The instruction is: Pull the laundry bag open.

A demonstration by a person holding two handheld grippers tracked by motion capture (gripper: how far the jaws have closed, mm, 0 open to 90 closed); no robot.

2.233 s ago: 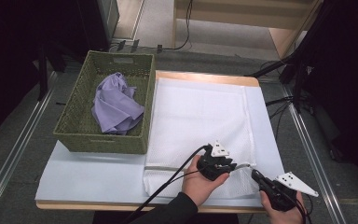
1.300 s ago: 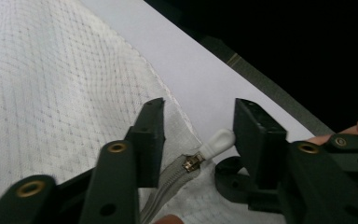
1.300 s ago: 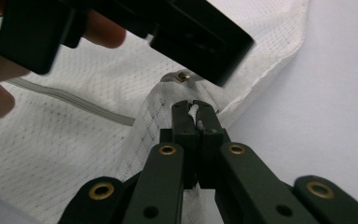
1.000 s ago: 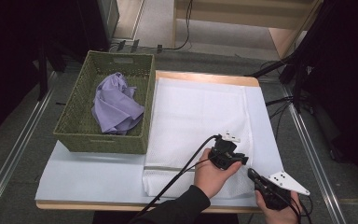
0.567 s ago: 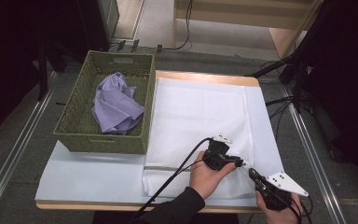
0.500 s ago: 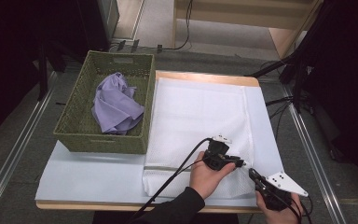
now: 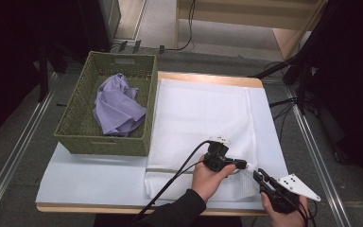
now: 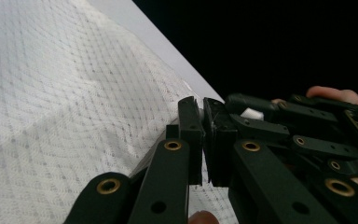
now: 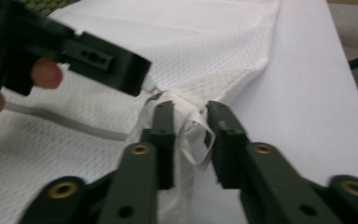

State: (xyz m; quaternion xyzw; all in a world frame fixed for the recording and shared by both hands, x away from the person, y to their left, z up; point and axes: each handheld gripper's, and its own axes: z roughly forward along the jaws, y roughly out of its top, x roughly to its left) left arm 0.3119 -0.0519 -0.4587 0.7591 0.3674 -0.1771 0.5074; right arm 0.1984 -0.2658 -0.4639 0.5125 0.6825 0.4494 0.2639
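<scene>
White cloth flat right of the basket. Left gripper nearly shut at its near-right corner; right gripper just eased open, loose fold between jaws.

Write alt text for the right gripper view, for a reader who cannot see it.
Two black jaws of the right gripper stand a little apart around a small loop at the corner of a white mesh cloth on a pale table. The left gripper and a fingertip enter from the upper left.
</scene>
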